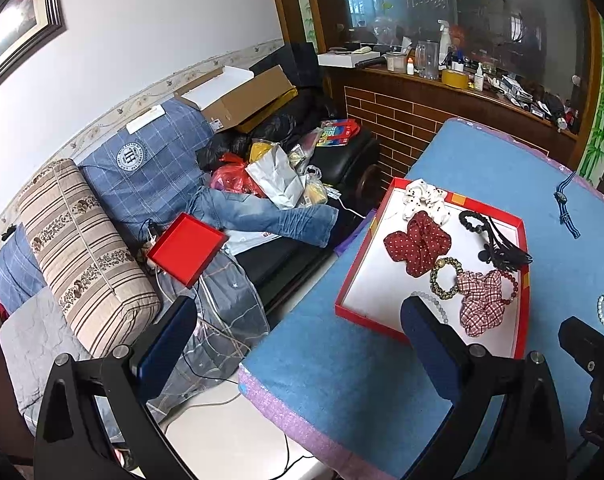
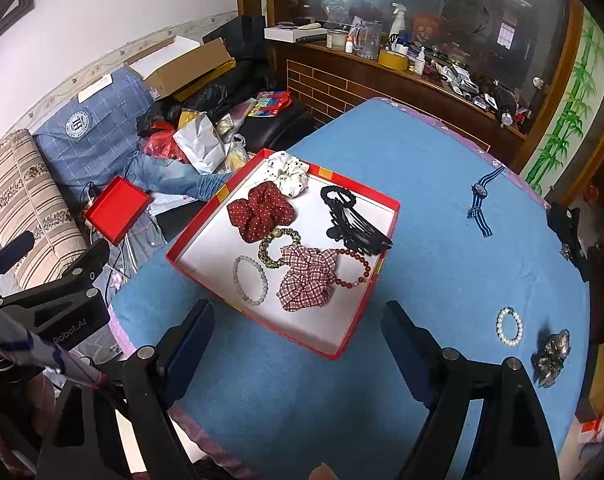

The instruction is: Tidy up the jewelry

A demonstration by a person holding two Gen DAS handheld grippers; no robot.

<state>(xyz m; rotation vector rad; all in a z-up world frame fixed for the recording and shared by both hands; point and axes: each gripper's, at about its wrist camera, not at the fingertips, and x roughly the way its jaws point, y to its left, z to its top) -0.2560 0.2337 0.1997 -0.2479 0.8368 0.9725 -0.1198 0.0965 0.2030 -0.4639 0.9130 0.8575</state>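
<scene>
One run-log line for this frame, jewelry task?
left tool: open, empty | right tool: open, empty | red box: scrunchies, bracelets, claw clip inside | pearl bracelet, watch: on table

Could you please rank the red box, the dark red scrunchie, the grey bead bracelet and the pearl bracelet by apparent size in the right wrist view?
1. red box
2. dark red scrunchie
3. grey bead bracelet
4. pearl bracelet

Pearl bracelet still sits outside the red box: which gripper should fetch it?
Right gripper: open, empty, pearl bracelet just beyond its right finger. Left gripper straddles the table's left edge, farther away.
</scene>
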